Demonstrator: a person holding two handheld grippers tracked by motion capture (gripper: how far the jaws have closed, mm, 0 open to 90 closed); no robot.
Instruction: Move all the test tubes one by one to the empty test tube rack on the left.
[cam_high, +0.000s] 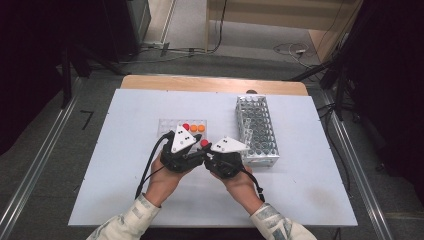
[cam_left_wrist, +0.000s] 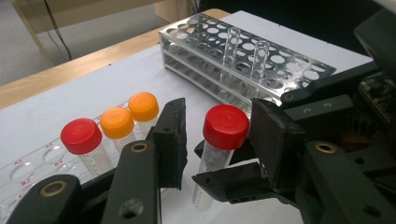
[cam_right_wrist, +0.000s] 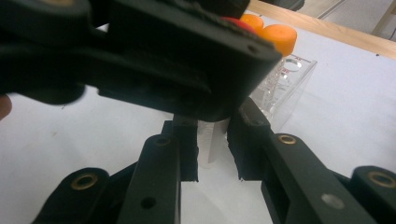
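A clear tube with a red cap (cam_left_wrist: 226, 126) stands upright between my two grippers, seen as a red dot (cam_high: 204, 143) in the high view. My right gripper (cam_right_wrist: 212, 142) is shut on the tube's clear body (cam_right_wrist: 209, 140); its jaws (cam_left_wrist: 229, 179) come in low from the right. My left gripper (cam_left_wrist: 218, 116) straddles the cap. One pad (cam_left_wrist: 273, 140) is almost against the cap and the other pad (cam_left_wrist: 170, 140) stands a small gap off. The left gripper's body (cam_right_wrist: 163, 60) looms across the top of the right gripper view.
Just behind the grippers, a clear plastic rack (cam_high: 167, 126) holds a red-capped tube (cam_left_wrist: 81, 136) and two orange-capped tubes (cam_left_wrist: 116, 122). A metal test-tube rack (cam_high: 260, 135) with two empty glass tubes (cam_left_wrist: 231, 44) stands to the right. White sheet (cam_high: 125, 190) covers the table.
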